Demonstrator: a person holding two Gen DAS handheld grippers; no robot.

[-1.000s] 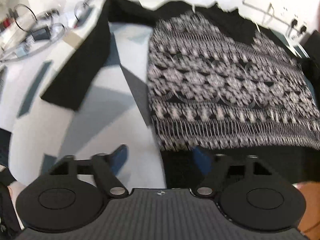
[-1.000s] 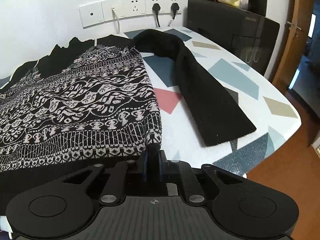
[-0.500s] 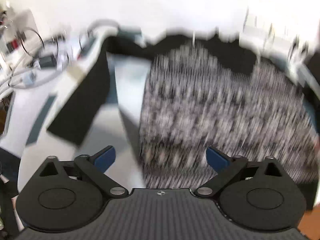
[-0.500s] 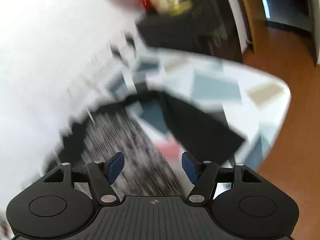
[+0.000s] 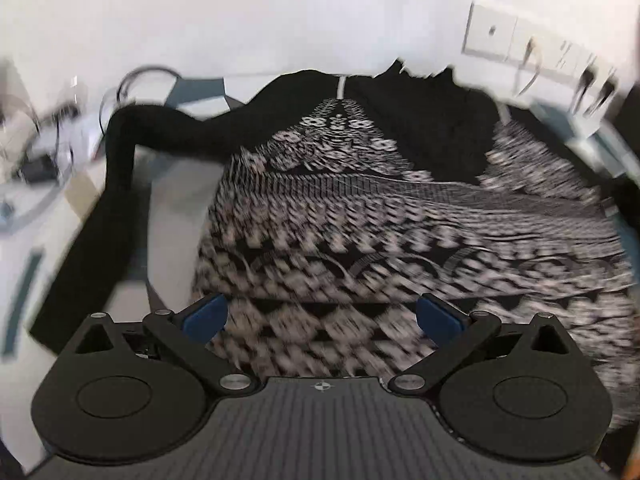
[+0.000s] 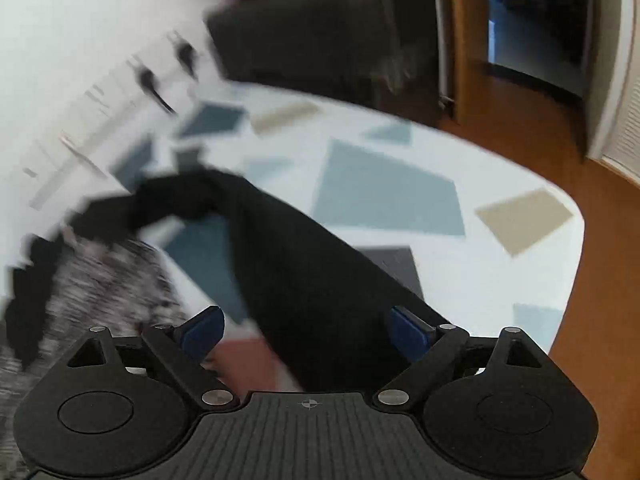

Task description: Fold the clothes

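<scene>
The white desk with blue, tan and grey angular patches curves to a rounded edge, bare surface to the right. On it lies a knitted sweater, black-and-white patterned, with plain black sleeves. The left tool hangs wide over its body, empty. The right tool, opening, straddles the right sleeve without pressing it.

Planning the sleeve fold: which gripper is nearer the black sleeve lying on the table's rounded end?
Right. The right gripper hovers over that sleeve, fingers opening; the left gripper is over the patterned body.
</scene>
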